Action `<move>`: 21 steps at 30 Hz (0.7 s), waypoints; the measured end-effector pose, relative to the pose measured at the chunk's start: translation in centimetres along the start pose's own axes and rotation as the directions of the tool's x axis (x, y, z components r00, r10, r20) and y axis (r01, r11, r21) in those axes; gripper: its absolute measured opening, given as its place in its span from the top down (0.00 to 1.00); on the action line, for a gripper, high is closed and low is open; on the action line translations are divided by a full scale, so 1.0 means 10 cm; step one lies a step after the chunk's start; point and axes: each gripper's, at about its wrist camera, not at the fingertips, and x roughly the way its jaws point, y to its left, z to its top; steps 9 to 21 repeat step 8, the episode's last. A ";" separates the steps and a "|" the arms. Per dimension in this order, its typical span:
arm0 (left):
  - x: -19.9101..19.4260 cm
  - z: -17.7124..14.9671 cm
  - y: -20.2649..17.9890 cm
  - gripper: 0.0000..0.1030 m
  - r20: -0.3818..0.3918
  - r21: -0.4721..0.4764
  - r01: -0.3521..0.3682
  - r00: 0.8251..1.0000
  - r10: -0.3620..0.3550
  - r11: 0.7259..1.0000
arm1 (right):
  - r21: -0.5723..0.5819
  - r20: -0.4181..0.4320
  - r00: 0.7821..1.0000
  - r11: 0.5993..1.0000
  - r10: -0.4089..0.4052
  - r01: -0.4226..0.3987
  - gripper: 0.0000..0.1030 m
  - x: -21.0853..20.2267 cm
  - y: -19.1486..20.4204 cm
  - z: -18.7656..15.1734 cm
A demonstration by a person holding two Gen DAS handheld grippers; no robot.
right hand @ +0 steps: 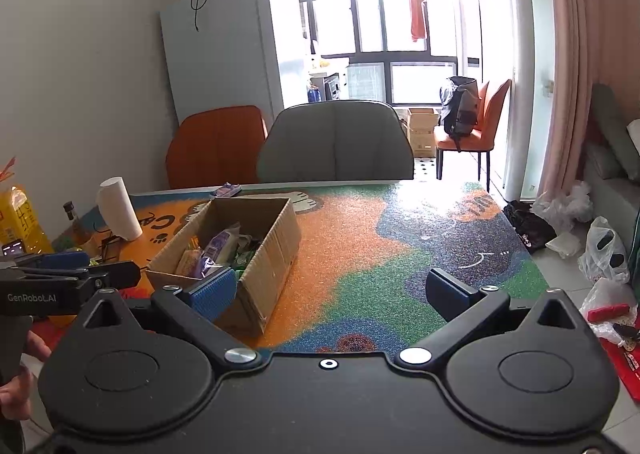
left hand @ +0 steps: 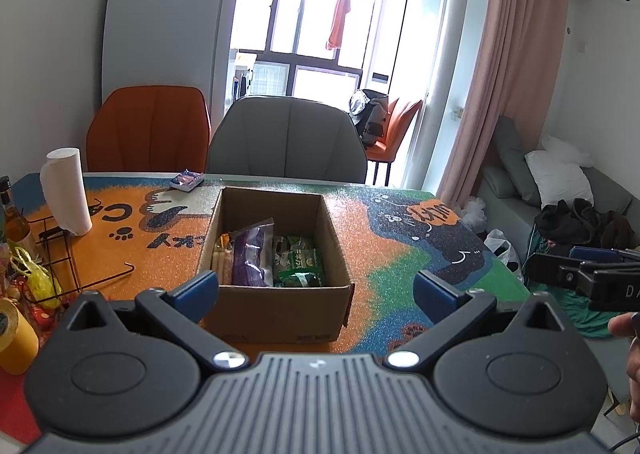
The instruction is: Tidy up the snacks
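While both grippers, left (left hand: 316, 286) and right (right hand: 334, 292), hung spread and empty, the snacks (left hand: 264, 256) lay in the box (left hand: 280, 306): light, crinkly, slippery packets, likely best pinched at a sealed edge.

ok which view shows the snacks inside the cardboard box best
The left wrist view: it looks straight down into the cardboard box, showing the purple packet, the green packets and a pale stick pack at the left wall. In the right wrist view the cardboard box sits at an angle, and its near wall and a gripper finger hide part of the contents.
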 end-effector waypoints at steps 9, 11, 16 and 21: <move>0.08 0.02 -0.03 0.00 -0.006 0.008 -0.002 1.000 0.002 1.000 | 0.029 0.000 1.000 1.000 0.002 -0.002 0.00 0.07 -0.08 -0.01; 0.08 0.02 -0.03 0.00 -0.006 0.008 -0.002 1.000 0.002 1.000 | 0.029 0.000 1.000 1.000 0.002 -0.002 0.00 0.07 -0.08 -0.01; 0.08 0.02 -0.03 0.00 -0.006 0.008 -0.002 1.000 0.002 1.000 | 0.029 0.000 1.000 1.000 0.002 -0.002 0.00 0.07 -0.08 -0.01; 0.08 0.02 -0.03 0.00 -0.006 0.008 -0.002 1.000 0.002 1.000 | 0.029 0.000 1.000 1.000 0.002 -0.002 0.00 0.07 -0.08 -0.01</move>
